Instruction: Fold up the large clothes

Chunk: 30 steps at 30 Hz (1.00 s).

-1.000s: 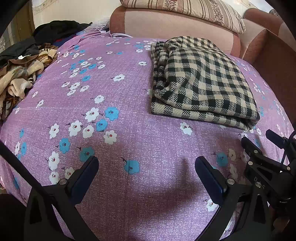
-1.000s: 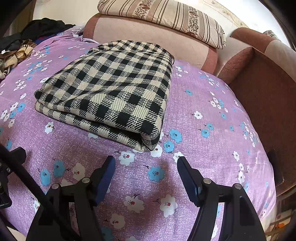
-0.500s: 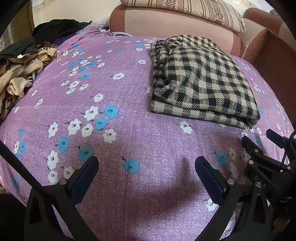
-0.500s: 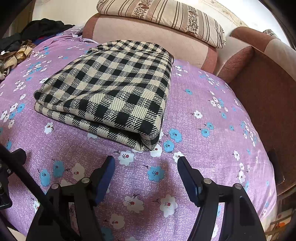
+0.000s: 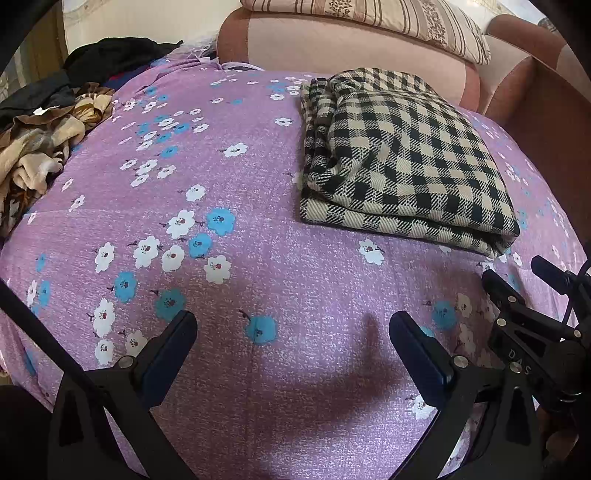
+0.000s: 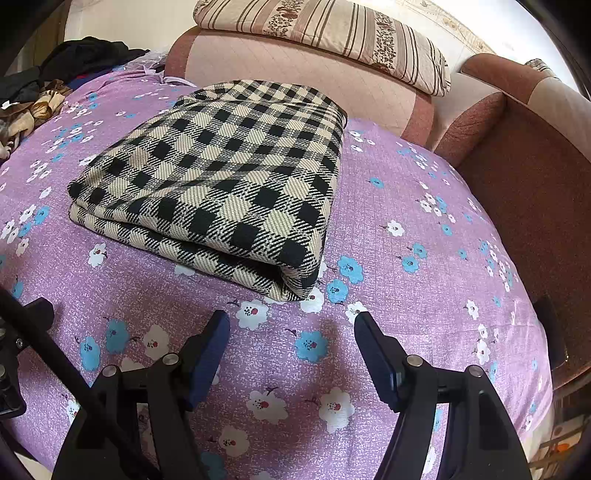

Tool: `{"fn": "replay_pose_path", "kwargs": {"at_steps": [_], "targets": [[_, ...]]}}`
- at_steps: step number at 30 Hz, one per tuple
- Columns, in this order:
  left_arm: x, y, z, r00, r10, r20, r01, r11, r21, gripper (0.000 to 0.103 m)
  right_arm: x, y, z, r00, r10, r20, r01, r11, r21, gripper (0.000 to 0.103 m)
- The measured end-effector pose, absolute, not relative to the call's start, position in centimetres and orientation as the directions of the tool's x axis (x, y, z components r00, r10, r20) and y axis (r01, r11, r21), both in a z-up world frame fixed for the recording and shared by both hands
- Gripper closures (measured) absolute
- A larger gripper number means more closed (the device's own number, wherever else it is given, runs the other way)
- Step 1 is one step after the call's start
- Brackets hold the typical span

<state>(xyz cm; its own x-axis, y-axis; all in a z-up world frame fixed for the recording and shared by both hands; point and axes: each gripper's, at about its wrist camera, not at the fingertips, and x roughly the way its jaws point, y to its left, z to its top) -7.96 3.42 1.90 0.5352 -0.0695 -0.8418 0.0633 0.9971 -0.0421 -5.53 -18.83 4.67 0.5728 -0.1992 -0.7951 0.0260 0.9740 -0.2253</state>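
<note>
Left wrist view
Left hand-held gripper (image 5: 291,347): released, jaws wide apart over bare sheet, holding nothing.
Checked garment (image 5: 402,162): folded, lying flat in the upper right of the frame, well apart from the jaws.
Bed sheet (image 5: 221,177): purple with white and blue flowers.
Clothes pile (image 5: 40,147): heaped at the left edge.

Right wrist view
Right hand-held gripper (image 6: 291,350): released, empty, near the garment's closest corner but not touching.
Checked garment (image 6: 221,177): centre-left of the frame, folded in layers.
Striped pillow (image 6: 332,33): top of the frame, on the sofa back (image 6: 295,81).
</note>
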Motion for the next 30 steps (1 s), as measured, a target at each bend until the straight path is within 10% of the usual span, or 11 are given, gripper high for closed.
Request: {"fn": "replay_pose_path", "kwargs": {"at_steps": [30], "targets": [[-7.95, 3.47, 1.48, 0.534, -0.070, -0.843, 0.066, 0.997, -0.041, 0.000, -5.53, -18.86, 4.63, 0.573, -0.202, -0.795, 0.026, 0.973, -0.228, 0.028]]}}
